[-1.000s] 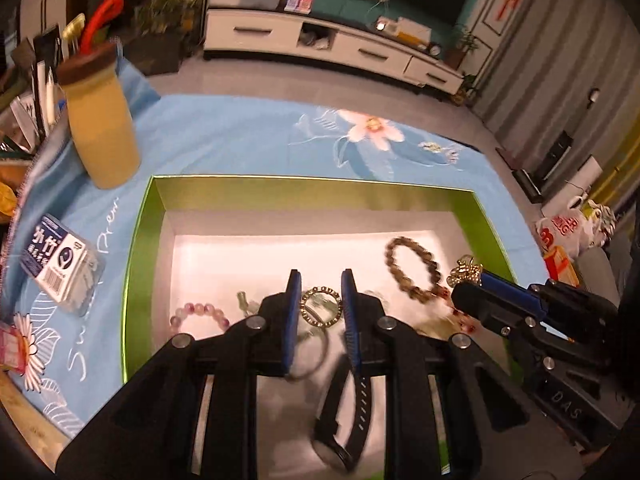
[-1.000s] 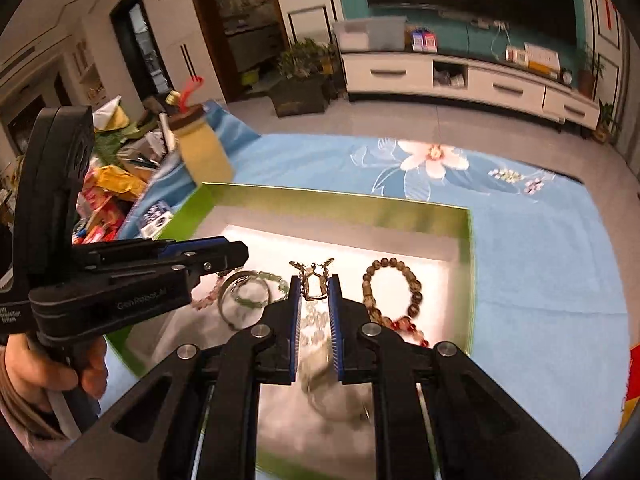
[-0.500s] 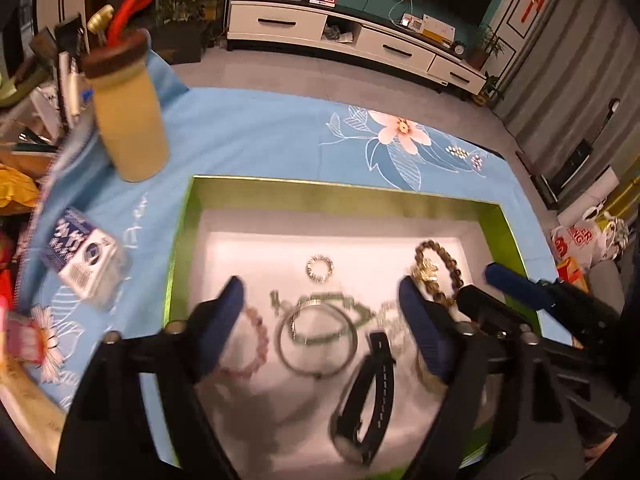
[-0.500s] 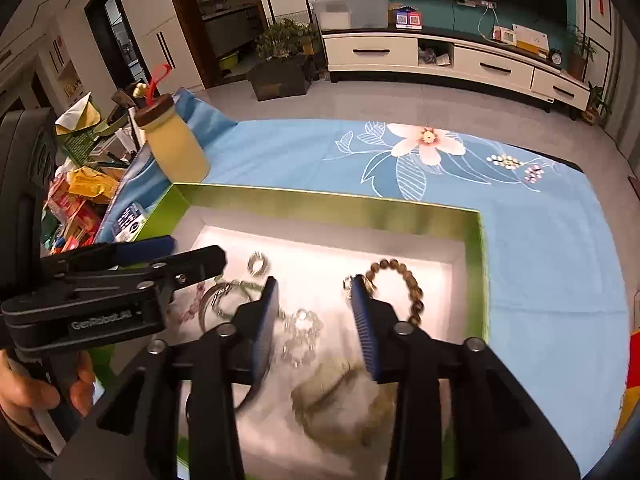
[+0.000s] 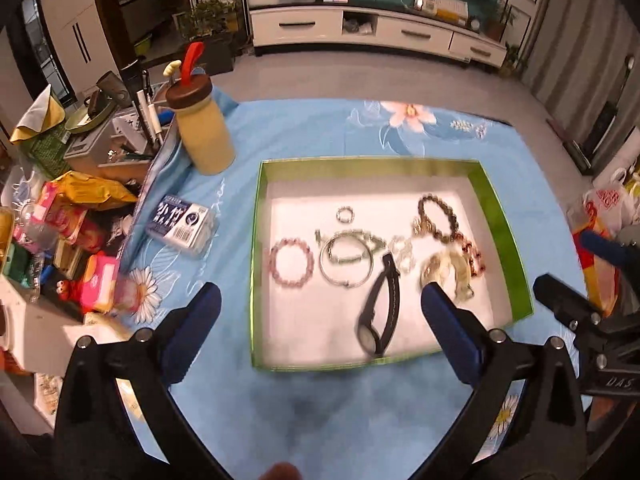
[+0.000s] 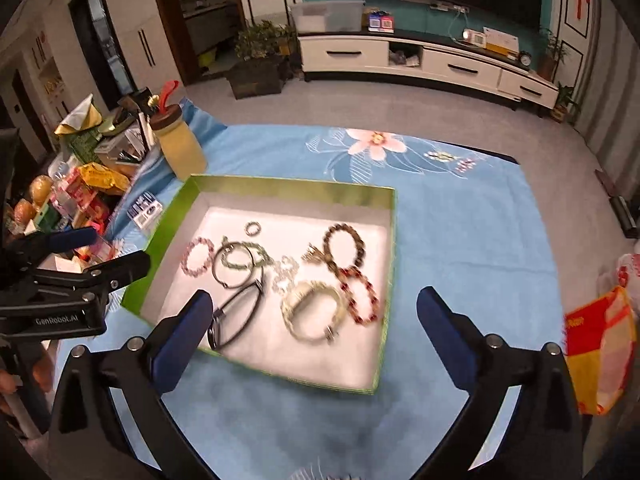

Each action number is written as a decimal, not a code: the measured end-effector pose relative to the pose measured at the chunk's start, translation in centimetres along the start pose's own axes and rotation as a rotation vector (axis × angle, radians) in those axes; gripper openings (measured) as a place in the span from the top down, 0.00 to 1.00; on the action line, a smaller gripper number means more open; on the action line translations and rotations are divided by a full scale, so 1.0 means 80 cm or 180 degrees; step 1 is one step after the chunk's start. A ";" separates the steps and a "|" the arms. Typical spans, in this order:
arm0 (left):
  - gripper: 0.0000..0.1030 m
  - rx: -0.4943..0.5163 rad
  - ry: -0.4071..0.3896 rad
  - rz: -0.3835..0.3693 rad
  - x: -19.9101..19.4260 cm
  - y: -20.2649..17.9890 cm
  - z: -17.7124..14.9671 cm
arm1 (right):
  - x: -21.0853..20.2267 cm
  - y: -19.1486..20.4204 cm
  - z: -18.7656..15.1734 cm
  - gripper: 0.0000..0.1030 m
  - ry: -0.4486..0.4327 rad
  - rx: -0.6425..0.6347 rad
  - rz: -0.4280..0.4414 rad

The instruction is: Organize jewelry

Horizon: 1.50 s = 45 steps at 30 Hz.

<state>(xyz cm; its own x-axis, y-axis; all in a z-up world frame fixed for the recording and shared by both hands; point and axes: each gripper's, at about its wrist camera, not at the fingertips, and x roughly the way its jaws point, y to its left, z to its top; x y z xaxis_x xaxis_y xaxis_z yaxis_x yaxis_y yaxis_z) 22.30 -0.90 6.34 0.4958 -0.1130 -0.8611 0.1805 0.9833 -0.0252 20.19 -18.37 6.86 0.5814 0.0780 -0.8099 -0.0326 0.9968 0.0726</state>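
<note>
Jewelry lies loose on the white floor of the green tray (image 5: 505, 236), which sits on the blue floral cloth (image 5: 304, 132); every piece is inside it and nothing is pinched. Both your grippers hang above the tray's near edge, empty. The left gripper (image 5: 318, 318) and the right gripper (image 6: 310, 318) have just been opening, and their jaws now stand spread wide with nothing between them.

Judged from this, you are between picks, so choose one piece before coming down. The right half is crowded: the brown bead bracelet (image 6: 344, 246), the red bead bracelet (image 6: 362, 294), the pale bangle (image 6: 314, 314) and a clear crystal piece (image 6: 285, 274) overlap or touch, so a grab there may drag a neighbour. The black watch (image 5: 380, 306) at 6 o'clock in the tray and the pink bead bracelet (image 5: 290, 260) at 9 o'clock lie more apart; the silver bangle (image 5: 347, 256) sits over a green strand. The small ring (image 5: 345, 215) at 12 o'clock is alone but thin, so it will probably need jaws nearly shut first.

Mind the tray's raised walls when you descend. Open cloth runs from 12 to 3 o'clock; the yellow bottle (image 5: 204, 136) and clutter crowd 9 to 11 o'clock.
</note>
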 end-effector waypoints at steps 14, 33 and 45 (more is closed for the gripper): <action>0.02 -0.0080 -0.0244 0.0147 -0.065 0.010 0.001 | -0.038 0.010 0.008 0.01 -0.0042 -0.0050 -0.0204; 0.02 -0.0059 -0.0207 0.0208 -0.064 0.005 0.003 | -0.033 0.015 0.010 0.01 -0.0024 -0.0045 -0.0195; 0.02 -0.0002 -0.0254 0.0244 -0.066 -0.005 0.003 | -0.031 0.007 0.007 0.01 -0.0015 0.0002 -0.0191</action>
<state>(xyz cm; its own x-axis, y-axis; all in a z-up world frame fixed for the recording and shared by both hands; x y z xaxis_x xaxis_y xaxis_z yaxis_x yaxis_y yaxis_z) 19.83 -0.71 11.04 0.5741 -0.0484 -0.8174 0.1389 0.9895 0.0389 19.17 -17.99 9.20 0.5861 0.0179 -0.8101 0.0029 0.9997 0.0242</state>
